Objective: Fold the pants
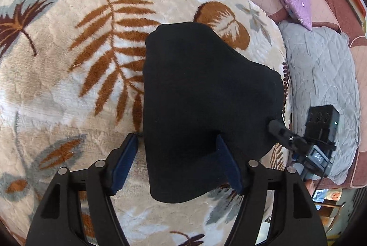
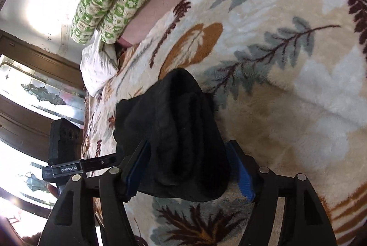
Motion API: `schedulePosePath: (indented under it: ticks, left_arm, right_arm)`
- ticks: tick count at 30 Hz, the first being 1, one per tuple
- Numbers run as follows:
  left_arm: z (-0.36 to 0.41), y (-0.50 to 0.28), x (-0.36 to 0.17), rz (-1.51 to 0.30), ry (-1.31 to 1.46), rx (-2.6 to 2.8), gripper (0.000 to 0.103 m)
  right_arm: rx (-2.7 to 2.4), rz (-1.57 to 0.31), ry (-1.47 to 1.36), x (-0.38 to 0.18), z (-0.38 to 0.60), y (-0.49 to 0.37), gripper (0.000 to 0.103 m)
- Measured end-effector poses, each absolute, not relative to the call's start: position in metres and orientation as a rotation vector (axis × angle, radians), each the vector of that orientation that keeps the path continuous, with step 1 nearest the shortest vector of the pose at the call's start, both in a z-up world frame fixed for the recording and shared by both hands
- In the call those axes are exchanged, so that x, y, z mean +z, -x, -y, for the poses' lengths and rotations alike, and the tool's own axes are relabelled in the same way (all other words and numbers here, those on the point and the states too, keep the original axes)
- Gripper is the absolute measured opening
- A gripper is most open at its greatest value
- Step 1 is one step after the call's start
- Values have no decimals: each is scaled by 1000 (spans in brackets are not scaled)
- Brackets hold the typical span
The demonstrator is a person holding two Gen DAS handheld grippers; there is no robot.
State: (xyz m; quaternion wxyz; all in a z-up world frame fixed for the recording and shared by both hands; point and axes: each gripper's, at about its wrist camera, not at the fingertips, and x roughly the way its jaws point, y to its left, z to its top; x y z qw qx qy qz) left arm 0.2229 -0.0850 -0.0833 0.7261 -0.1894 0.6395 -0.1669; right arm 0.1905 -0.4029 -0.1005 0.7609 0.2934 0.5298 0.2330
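Both grippers' jaws released; folded black pants [image 1: 206,94] lie lengthwise away from them.

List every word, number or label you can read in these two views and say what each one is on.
"GenRobot.AI": white print on the side of the left tool's black body, seen in the right wrist view.
Small grey print on the body's end, left of that brand: too small to read.
Small display on the right tool's body, seen in the left wrist view: pale digits, too blurred to read.
Black pants and leaf-patterned blanket: no text.
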Motion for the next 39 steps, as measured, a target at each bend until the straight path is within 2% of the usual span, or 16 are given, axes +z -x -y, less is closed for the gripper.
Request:
schedulePosePath:
  ticks: [2,5,6,7,8,10,11,14,24,31,33,36,37,38,39]
  left_arm:
    - [85,-222,-85,-1401,441,-386,81]
    - [86,-224,-87,-1391,502,-377,79]
    - [88,-224,-86,-1388,517,-397,68]
    - [89,-222,-86,-1395,528,-417,53]
    - [88,-221,-84,-1390,525,-415,43]
    - [84,-217,-77,-1361,519,-423,28]
    - [80,-216,-74,-1356,532,-424,22]
    - [67,-213,-61,-1325,562,-441,17]
    - [-2,-193,-32,-1268,579,-394,16]
    - [-93,-165,-37,-1261,540,-284,17]
    - [-107,-159,-50,-1301,491,-247,23]
    - [-118,-148,-65,-1325,394,-207,41]
    - [-121,-143,-66,-1314,369,-198,55]
    - [-124,-139,-65,-1303,355,-181,60]
    - [-128,-135,-63,-1293,357,-175,60]
  right_arm:
    - [532,-1191,-625,-110,399,-193,77]
    - [579,-1174,-676,-112,399,-196,79]
    - [599,-1169,-691,-114,397,-196,77]
    - [592,-1160,-676,-113,394,-195,69]
    - [582,-1160,-668,-114,393,-193,50]
    - [561,-1165,-700,-117,397,-189,38]
    - [549,-1146,-737,-116,400,-184,33]
    - [539,-1107,-767,-106,399,-175,30]
    - [587,-1058,-811,-66,349,-151,28]
    - [689,-1093,-814,-67,255,-143,28]
    - [683,-1115,-804,-77,229,-137,28]
    - [579,-1131,-736,-91,206,-127,36]
    - [542,-1123,-716,-93,206,-124,42]
    - [515,-1116,-719,-95,208,-121,48]
    - [500,-1123,-735,-98,210,-119,49]
